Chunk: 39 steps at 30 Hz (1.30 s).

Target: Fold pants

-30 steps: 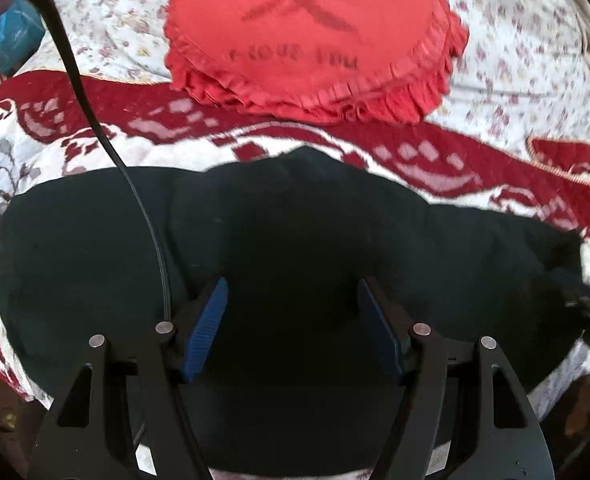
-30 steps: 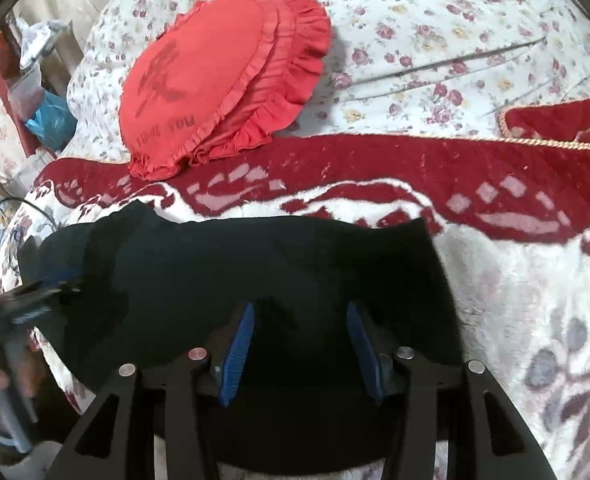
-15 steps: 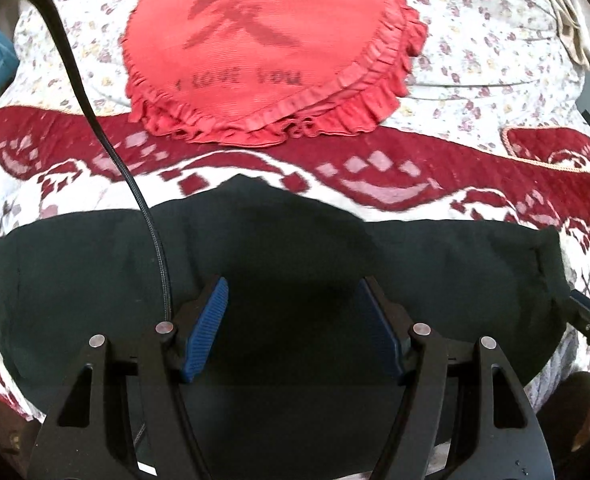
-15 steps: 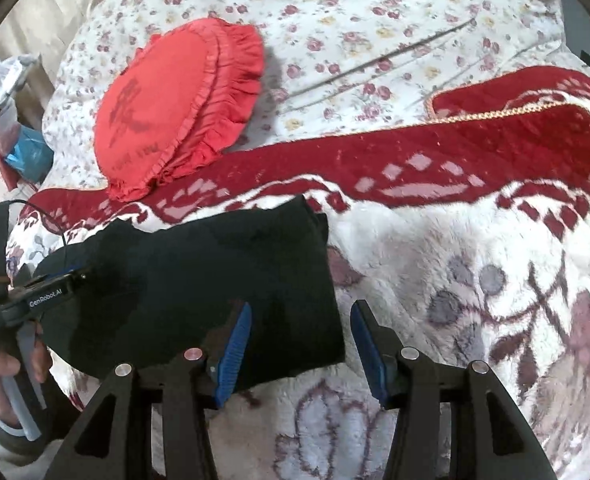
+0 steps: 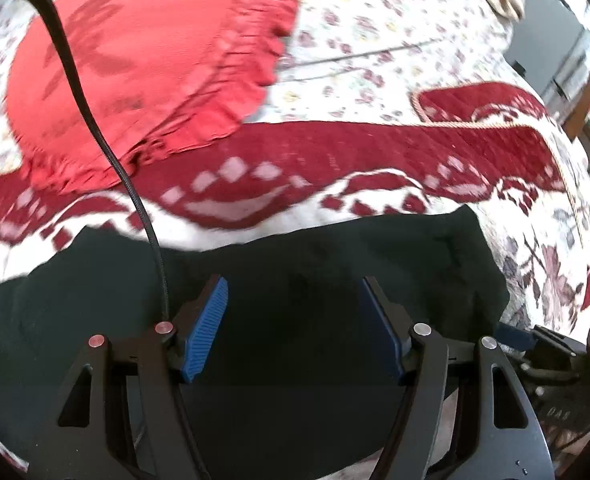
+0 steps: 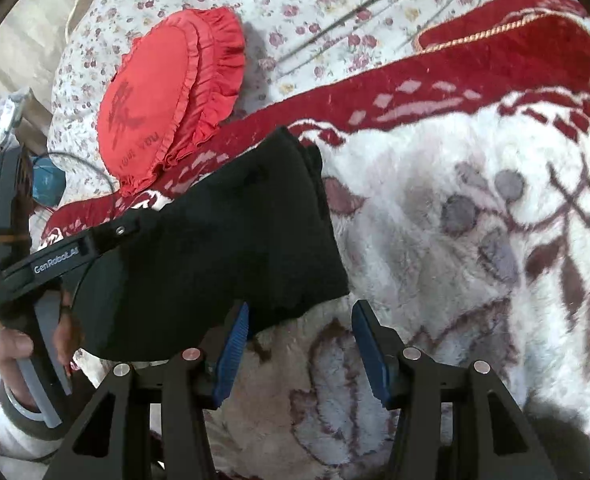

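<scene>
Two covers lie over the bed: a floral sheet (image 5: 395, 40) farther off and a red-and-white blanket (image 6: 435, 208) nearer, its far-right corner folded back to show a gold cord edge. The black pants (image 6: 231, 240) lie folded on the blanket in a broad dark band; in the left wrist view their near edge is cut off behind the tongs and the left end runs out of frame, and the cloth is too dark to tell seams or layers. A red frilled cushion (image 6: 167, 96) rests partly on the sheet and partly on the blanket's red border, just beyond the pants; in the left view it is blurred and its lettering cannot be read. A black cable (image 5: 95, 120) crosses that view in front of it.

The left tongs (image 5: 293, 328) point steeply down over the pants, spread wide with nothing pinched. The right tongs (image 6: 299, 344) tilt down at the pants' end, their jaws having just been widening; the left pad (image 6: 233, 348) sits at the cloth's corner, bare blanket showing between. A hand (image 6: 11, 352) grips the left tool's handle, its sleeve cut off by the frame.
</scene>
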{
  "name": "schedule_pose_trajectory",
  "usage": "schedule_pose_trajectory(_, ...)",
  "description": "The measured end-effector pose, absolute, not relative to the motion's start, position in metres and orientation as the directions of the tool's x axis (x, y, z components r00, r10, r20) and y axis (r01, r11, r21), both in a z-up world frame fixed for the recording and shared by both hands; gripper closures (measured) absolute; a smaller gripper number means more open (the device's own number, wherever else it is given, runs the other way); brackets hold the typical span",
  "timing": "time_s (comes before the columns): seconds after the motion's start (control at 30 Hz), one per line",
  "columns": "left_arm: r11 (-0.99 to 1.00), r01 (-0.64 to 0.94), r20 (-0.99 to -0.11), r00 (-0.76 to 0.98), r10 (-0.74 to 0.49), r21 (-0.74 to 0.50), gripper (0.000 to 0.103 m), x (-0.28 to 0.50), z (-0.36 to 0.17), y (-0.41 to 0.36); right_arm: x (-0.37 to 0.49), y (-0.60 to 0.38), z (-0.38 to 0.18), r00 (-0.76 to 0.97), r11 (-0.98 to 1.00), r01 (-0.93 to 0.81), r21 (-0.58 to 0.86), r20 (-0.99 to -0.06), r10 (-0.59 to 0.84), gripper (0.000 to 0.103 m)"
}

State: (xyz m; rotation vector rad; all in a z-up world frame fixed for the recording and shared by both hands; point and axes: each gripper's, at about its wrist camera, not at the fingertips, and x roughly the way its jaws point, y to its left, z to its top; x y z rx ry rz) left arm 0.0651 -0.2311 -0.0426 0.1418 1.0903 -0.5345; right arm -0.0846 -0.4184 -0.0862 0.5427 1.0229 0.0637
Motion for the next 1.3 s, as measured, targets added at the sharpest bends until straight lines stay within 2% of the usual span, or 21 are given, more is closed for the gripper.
schedule_pose_trajectory(0.6, 0.781, 0.592, -0.888, 0.228, -0.400, -0.200, 0.035, 0.079, -0.052, -0.282, -0.075, -0.412, -0.092, 0.529, 0.868, 0.183, 0.461, -0.791, 0.308, 0.046)
schedule_pose_trajectory(0.87, 0.739, 0.646, -0.900, 0.184, -0.396, -0.192, 0.035, 0.090, -0.062, -0.316, -0.068, -0.408, -0.096, 0.561, 0.857, 0.178, 0.483, -0.766, 0.315, 0.033)
schedule_pose_trajectory(1.03, 0.704, 0.677, -0.901, 0.141, -0.410, -0.215, 0.035, 0.095, -0.072, -0.334, -0.064, -0.408, -0.098, 0.608, 0.840, 0.182, 0.511, -0.730, 0.312, 0.032)
schedule_pose_trajectory(1.1, 0.696, 0.679, -0.894, 0.131, -0.428, -0.234, 0.035, 0.097, -0.075, -0.335, -0.062, -0.414, -0.102, 0.640, 0.805, 0.198, 0.559, -0.696, 0.325, 0.036)
schedule_pose_trajectory(1.17, 0.694, 0.668, -0.886, 0.114, -0.450, -0.267, 0.035, 0.100, -0.078, -0.334, -0.059, -0.419, -0.105, 0.659, 0.789, 0.213, 0.576, -0.681, 0.319, 0.060)
schedule_pose_trajectory(1.23, 0.696, 0.660, -0.879, 0.112, -0.463, -0.283, 0.038, 0.102, -0.078, -0.330, -0.054, -0.422, -0.107, 0.670, 0.776, 0.206, 0.597, -0.664, 0.333, 0.075)
schedule_pose_trajectory(1.3, 0.697, 0.658, -0.876, 0.114, -0.468, -0.286, 0.042, 0.101, -0.074, -0.327, -0.049, -0.422, -0.101, 0.675, 0.778, 0.184, 0.600, -0.653, 0.344, 0.082)
